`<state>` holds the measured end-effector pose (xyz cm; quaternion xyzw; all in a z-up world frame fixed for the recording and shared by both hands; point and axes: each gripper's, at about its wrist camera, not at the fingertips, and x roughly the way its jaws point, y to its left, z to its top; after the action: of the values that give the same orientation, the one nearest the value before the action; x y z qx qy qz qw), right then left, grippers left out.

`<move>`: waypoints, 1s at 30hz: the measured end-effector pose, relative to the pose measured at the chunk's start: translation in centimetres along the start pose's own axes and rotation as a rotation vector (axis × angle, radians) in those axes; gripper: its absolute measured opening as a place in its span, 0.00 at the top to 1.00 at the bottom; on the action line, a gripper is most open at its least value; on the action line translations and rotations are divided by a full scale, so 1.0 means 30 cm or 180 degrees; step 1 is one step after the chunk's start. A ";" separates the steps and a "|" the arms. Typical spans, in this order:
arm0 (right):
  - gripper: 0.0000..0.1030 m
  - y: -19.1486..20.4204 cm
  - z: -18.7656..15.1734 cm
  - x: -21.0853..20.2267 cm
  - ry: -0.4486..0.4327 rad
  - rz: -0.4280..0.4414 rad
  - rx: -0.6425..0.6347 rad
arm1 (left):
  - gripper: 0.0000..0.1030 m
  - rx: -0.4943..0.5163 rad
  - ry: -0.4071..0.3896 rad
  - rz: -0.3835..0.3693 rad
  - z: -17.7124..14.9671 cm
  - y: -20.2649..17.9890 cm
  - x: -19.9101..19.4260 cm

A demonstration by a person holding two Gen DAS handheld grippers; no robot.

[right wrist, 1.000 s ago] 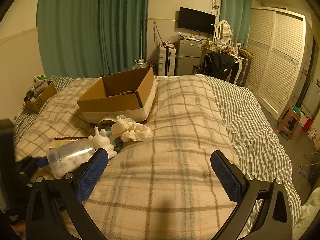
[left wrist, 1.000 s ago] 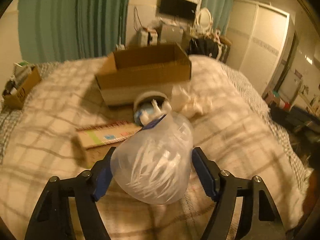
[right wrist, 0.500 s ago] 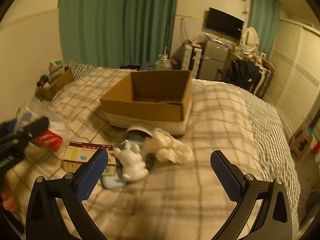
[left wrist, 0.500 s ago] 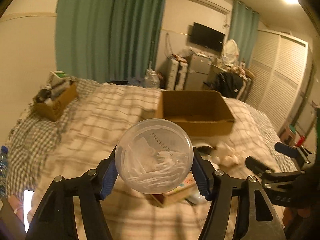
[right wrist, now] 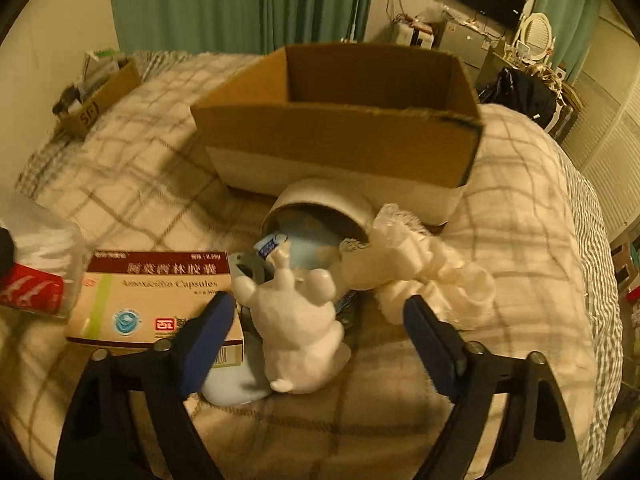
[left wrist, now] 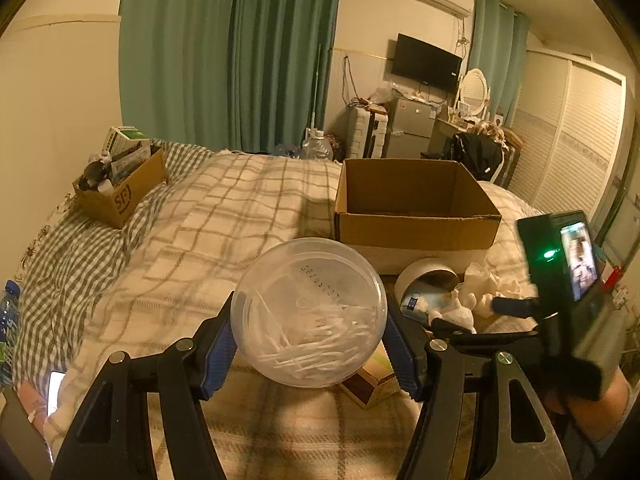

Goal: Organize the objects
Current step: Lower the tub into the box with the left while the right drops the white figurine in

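Clamped from both sides, the left gripper point(left wrist: 308, 344) has its blue-padded jaws pressed on a clear round plastic tub of white cotton swabs point(left wrist: 309, 313), lifted off the bed with its flat end facing the camera; the side grip suits a round wall that would slip from any other hold. Jaws of the right gripper point(right wrist: 318, 330) stand wide apart and empty, straddling a small white plaster animal figurine point(right wrist: 298, 320) that stands upright between them, touching neither pad. That spread looks chosen to clear the figurine's uneven body before closing.

Just left of the right jaws lies a flat tan and maroon Amoxicillin capsule carton point(right wrist: 158, 300), its corner under the left pad, so a closing pad may nudge it. Just beyond the figurine a white cylindrical tin point(right wrist: 320, 220) lies on its side, mouth toward the jaws, with a crumpled white cloth point(right wrist: 420, 272) to the right.

Farther ahead sits the open brown cardboard box point(right wrist: 340, 120), its near wall upright and its top unobstructed, probably the destination. Plaid bedding point(left wrist: 224, 216) left of the box offers free room; the cluttered patch in front of the box is tight.
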<state>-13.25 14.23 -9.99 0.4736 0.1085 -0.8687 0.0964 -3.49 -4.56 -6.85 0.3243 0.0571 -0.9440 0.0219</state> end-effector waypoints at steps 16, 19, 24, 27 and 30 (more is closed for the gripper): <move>0.59 0.015 -0.017 -0.123 -0.0466 0.0120 0.0031 | 0.35 -0.0133 0.0180 -0.0139 0.046 0.047 0.008; 0.59 0.015 -0.013 -0.179 -0.0567 0.0218 0.0041 | 0.35 -0.0103 0.0175 -0.0154 0.079 0.055 0.001; 0.59 0.000 0.044 -0.318 -0.0853 0.0318 -0.0064 | 0.35 -0.0001 0.0039 -0.0289 0.192 0.046 -0.018; 0.59 -0.011 0.117 -0.393 -0.1032 0.0384 -0.0114 | 0.35 0.0066 -0.0083 -0.0349 0.280 0.019 -0.011; 0.59 -0.038 0.228 -0.476 -0.1261 0.0339 -0.0217 | 0.35 0.0045 -0.0246 -0.0492 0.394 -0.007 0.001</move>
<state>-11.42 14.32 5.78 0.2951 0.0916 -0.9343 0.1776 -10.75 -5.80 2.40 0.2824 0.0744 -0.9550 -0.0512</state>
